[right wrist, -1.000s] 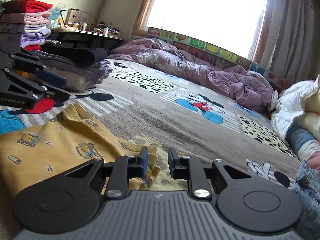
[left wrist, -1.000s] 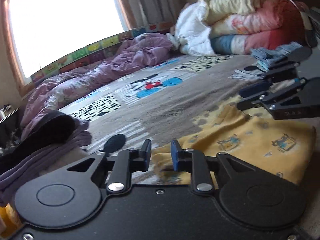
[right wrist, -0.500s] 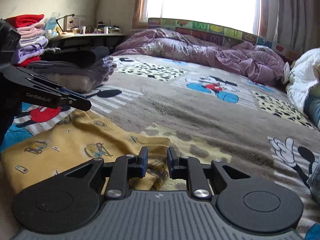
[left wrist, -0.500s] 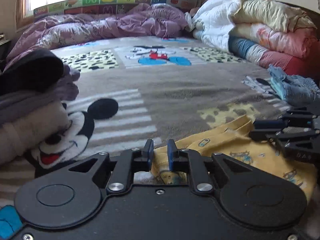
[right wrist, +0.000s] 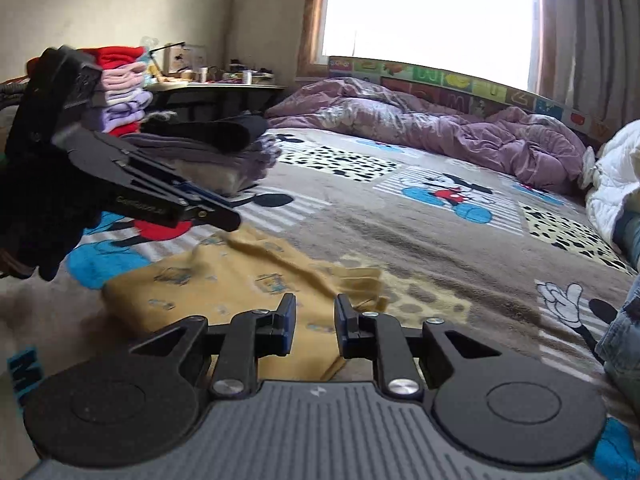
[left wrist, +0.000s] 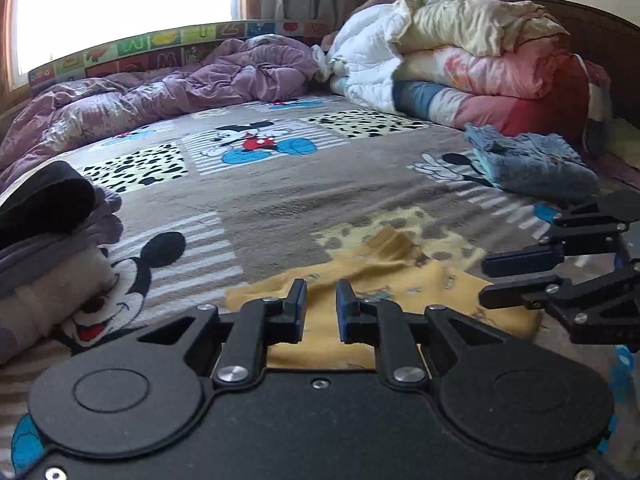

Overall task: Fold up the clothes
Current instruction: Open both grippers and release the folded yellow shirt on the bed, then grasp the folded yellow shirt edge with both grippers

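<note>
A yellow printed garment (left wrist: 384, 292) lies spread on a cartoon blanket (left wrist: 256, 200), directly ahead of and beneath both handheld tools, its far edge rumpled into a loose flap. The left gripper (left wrist: 321, 309) hovers over the near left part of the cloth, jaws parted and holding nothing; the right gripper (right wrist: 316, 322) hangs over the near right edge, likewise parted and empty. That paired stance suits pinching two points of one hem to carry it over as a fold. Left of the tools sits a stack of folded clothes (right wrist: 208, 140); to their right lies a blue garment (left wrist: 532, 160), with piled quilts (left wrist: 472, 64) beyond.
</note>
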